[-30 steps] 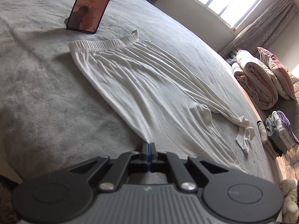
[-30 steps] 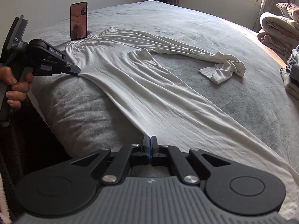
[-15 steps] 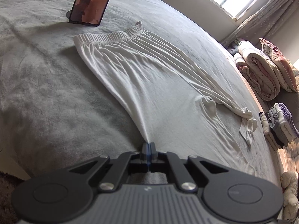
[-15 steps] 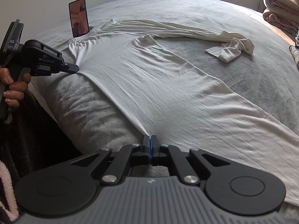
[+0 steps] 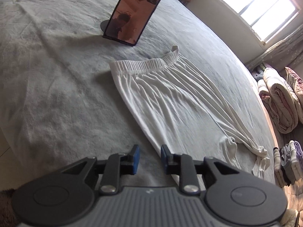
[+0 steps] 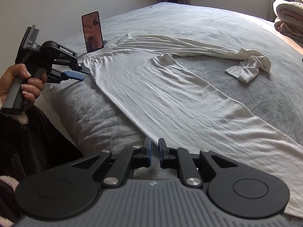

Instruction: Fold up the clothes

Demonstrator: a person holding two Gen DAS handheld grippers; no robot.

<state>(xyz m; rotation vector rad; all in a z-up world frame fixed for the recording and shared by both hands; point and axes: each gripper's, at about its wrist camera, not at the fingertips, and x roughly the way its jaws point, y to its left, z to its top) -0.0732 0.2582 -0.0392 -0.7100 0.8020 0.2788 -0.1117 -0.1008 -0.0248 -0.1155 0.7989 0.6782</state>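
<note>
**On the grey bed: white trousers laid flat, both tongs letting go at the near edge**

On the near side of the bed [image 6: 217, 20], the white trousers [image 6: 161, 94] lie spread flat, waistband [image 5: 145, 64] to the far left beside a propped phone [image 5: 132, 13], the near leg running off to the right. I read the left tongs [image 5: 148, 159] as parting: a narrow gap shows between the blue pads, with only bedcover and the cloth's hem at the gap, nothing pinched. The right tongs [image 6: 155, 155] are likewise parting, narrower, and the trouser edge lies just beyond the tips rather than between them.

Handling, as I judge it: the fabric is thin, light and limp, a ribbed knit that wrinkles and drags easily. It will not hold a shape, so each lift needs two holds kept taut. Good holds are the stiffer elastic waistband and the leg cuffs; a pinch on the side seam works for sliding.

Hard to make out: the far leg ends in a bunched, twisted cuff [image 6: 248, 64], its layers unclear. The near leg's cuff is cut off at the right of the right wrist view. The hem directly beneath each tool body is hidden. The left hand [image 6: 24, 83] shows only in the right wrist view.
</note>
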